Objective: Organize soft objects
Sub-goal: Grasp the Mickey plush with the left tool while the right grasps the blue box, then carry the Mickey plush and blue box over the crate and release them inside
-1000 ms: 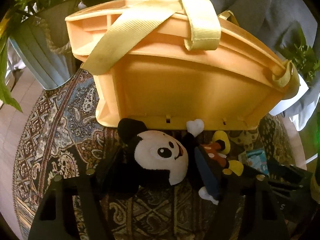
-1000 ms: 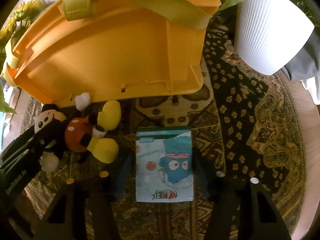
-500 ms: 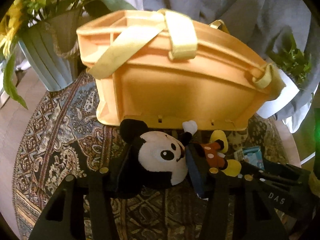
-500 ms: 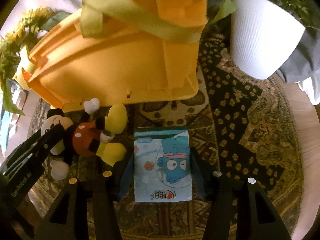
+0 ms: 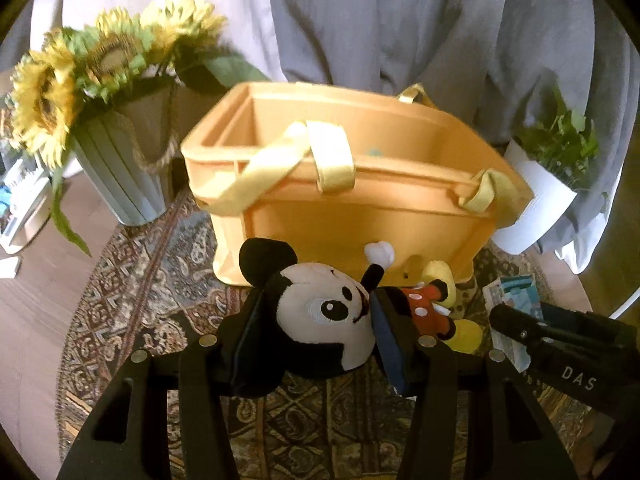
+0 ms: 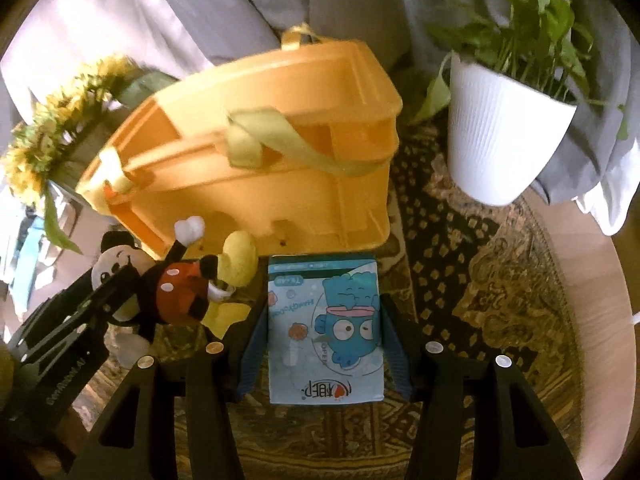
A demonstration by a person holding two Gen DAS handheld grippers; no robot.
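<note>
My left gripper is shut on the head of a Mickey Mouse plush and holds it above the rug, in front of the orange basket. The plush also shows in the right wrist view, hanging from the left gripper. My right gripper is shut on a light blue tissue pack with a blue cartoon fish, lifted in front of the basket. The pack and the right gripper also show in the left wrist view. The basket's top is open, with yellow straps across it.
A patterned round rug lies under everything. A grey pot of sunflowers stands left of the basket. A white pot with a green plant stands right of it. Grey and white curtains hang behind.
Both grippers have risen with the plush and the tissue pack. The basket now looks lower and farther, and its open top has come into sight.
</note>
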